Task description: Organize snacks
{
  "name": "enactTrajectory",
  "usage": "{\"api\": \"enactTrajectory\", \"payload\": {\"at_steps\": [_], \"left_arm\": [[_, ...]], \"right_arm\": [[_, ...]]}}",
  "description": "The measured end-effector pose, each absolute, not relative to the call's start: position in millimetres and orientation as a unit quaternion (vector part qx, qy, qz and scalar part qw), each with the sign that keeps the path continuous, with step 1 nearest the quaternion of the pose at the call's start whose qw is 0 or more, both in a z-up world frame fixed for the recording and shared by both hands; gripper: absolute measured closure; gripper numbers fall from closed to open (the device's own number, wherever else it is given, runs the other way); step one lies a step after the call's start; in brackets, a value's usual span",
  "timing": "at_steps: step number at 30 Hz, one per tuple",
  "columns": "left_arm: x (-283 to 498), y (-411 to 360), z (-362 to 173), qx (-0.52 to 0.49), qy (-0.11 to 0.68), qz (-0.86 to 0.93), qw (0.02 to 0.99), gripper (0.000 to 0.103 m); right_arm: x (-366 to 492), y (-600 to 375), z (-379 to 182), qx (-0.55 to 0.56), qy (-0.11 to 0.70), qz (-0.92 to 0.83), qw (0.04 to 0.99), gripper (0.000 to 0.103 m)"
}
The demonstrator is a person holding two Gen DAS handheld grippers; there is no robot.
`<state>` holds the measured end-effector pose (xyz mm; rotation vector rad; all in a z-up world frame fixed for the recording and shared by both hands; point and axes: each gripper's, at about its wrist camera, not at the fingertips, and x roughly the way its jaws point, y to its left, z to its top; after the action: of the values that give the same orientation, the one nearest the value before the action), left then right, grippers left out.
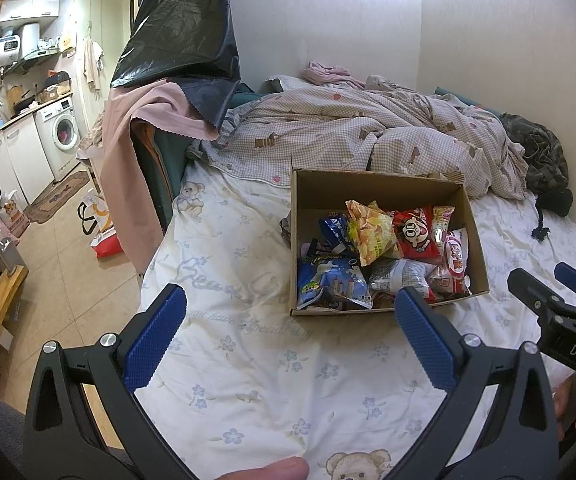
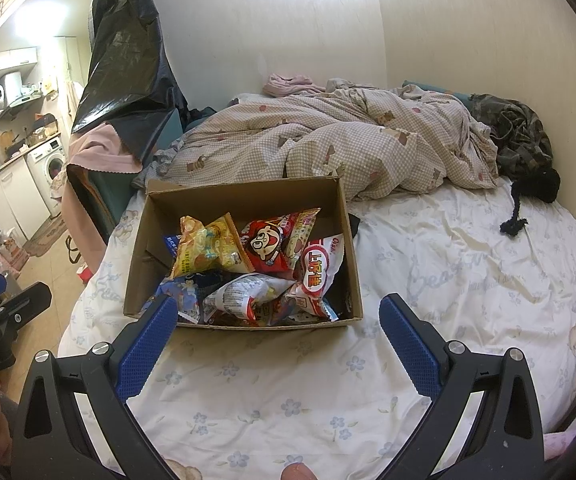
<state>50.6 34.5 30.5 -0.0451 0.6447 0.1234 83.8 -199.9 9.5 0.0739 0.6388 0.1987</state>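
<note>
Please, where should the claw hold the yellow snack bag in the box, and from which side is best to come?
Grip the yellow snack bag by its crimped top seal at the far end, coming from above. It lies on top of the pile in the cardboard box, leaning on other packets; the flat seal suits the open right claw, and the puffed middle would likely slip or crush.

"DAS" on right gripper (image 1: 556, 280); "上好佳" on white snack bag (image 2: 316, 276).
</note>
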Motion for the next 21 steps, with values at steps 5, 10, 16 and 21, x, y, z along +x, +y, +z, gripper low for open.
{"api": "enactTrajectory", "payload": {"at_steps": [5,10,16,21], "left_arm": [[50.7,34.7,30.5,-0.022,0.317,0.06,0.946,0.0],[50.3,34.8,30.4,-0.022,0.317,0.062,0.946,0.0],[50.1,34.7,30.5,-0.022,0.318,0.062,0.946,0.0],[48.9,34.7,27.0,-0.022,0.321,0.062,0.945,0.0]], "right_arm": [[83.7,-200.0,9.5,0.036,0.314,0.097,0.944,0.0],[83.2,-199.5,9.1,0.036,0.313,0.097,0.944,0.0],[83.1,-199.5,8.9,0.036,0.313,0.097,0.944,0.0],[83.0,-199.8,9.3,0.036,0.313,0.097,0.944,0.0]]}}
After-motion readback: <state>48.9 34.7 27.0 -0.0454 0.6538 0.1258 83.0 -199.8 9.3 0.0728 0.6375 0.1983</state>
